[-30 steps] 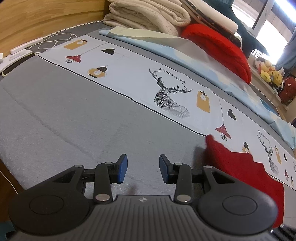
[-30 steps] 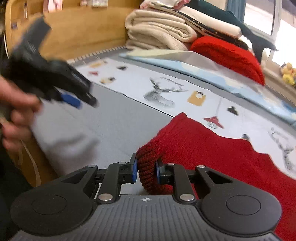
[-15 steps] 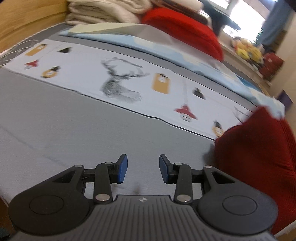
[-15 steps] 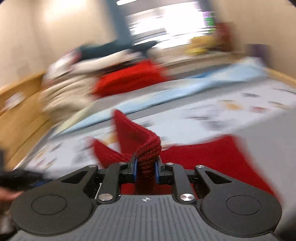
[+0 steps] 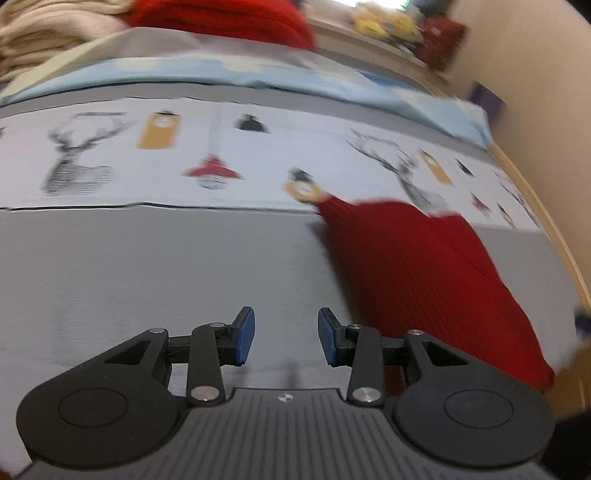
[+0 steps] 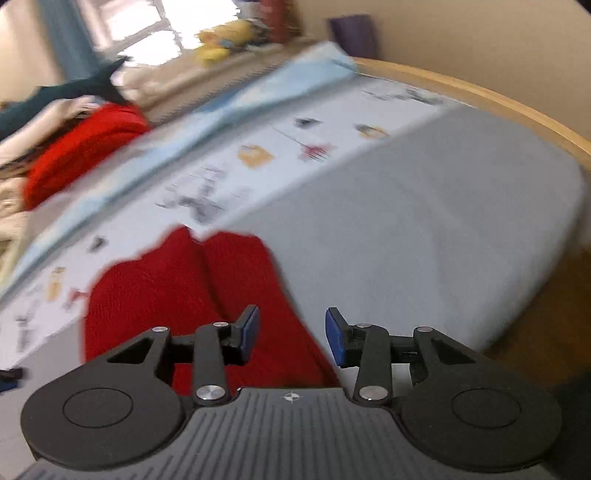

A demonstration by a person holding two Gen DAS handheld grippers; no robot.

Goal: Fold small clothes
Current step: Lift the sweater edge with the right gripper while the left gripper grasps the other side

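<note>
Left wrist view, lower centre of the frame: the left gripper (image 5: 286, 339) holds its blue-padded fingers (image 5: 245, 335) wide apart with nothing between them. Bare grey bed sheet (image 5: 147, 266) shows through the gap. The gripper body carries a small round emblem at its front edge; no lettering on it is readable.

Right of centre in the same view, the red knitted garment (image 5: 424, 273) lies flat on the bed, reaching from the middle of the frame down to the lower right, beside and partly behind the right-hand finger. A seam line runs diagonally across its ribbed surface.

Right wrist view, lower centre: the right gripper (image 6: 291, 336) also has its fingers (image 6: 249, 334) spread wide and empty. The red knitted garment (image 6: 177, 291) lies below and behind the left-hand finger, filling the lower left of the frame; it is not between the pads.

Farther back, a pale printed band (image 5: 229, 155) crosses the sheet with deer heads, lamps and lanterns. Any text printed on it is too blurred to read. Beyond it lies a light blue cloth (image 5: 258, 79). At the top of the left wrist view sit a red cushion (image 5: 221, 16) and cream folded blankets (image 5: 48, 26).
</note>
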